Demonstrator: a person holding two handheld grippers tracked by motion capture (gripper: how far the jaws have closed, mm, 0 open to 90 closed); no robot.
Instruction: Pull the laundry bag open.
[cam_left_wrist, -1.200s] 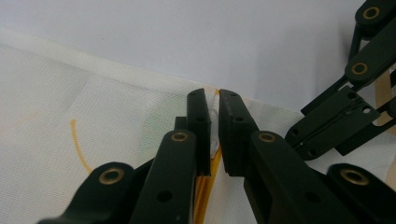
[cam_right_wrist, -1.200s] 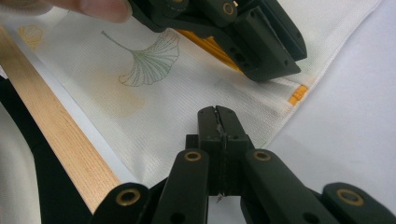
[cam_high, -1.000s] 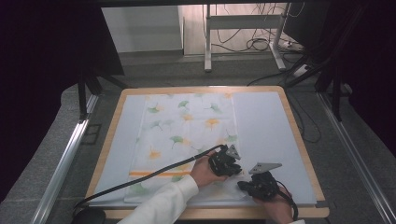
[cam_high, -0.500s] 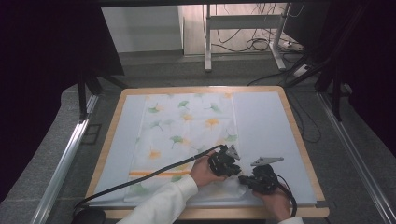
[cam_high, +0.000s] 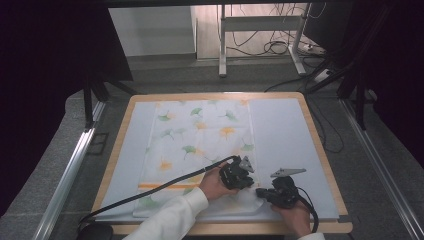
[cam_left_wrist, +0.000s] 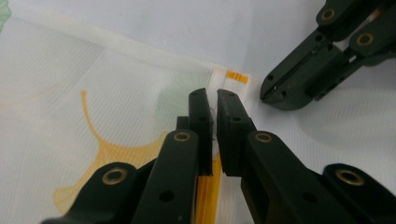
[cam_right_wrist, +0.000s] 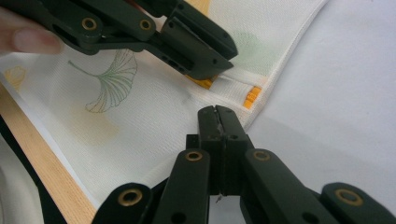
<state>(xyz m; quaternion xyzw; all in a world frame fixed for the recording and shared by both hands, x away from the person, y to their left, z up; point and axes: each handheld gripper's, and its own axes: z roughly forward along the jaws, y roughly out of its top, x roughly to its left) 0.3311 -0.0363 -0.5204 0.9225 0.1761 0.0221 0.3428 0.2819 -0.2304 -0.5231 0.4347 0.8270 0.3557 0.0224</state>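
Our left fingers (cam_left_wrist: 215, 126) stand almost closed, a thin slit between the pads, pinching a fold of the cloth (cam_high: 200, 145) beside its orange stripe (cam_left_wrist: 208, 191). Our right fingers (cam_right_wrist: 218, 123) are pressed fully together over the cloth's edge near the corner; a sliver of white fabric seems caught between them, though we cannot tell for sure. In the high view the left gripper (cam_high: 236, 175) and the right gripper (cam_high: 274, 194) sit just beside each other at the cloth's near right corner, each in a hand (cam_high: 214, 182). The cloth, white with green and orange ginkgo leaves, lies flat on the pale mat (cam_high: 285, 135) of the wood-rimmed table (cam_high: 320, 145), its near right corner rumpled.
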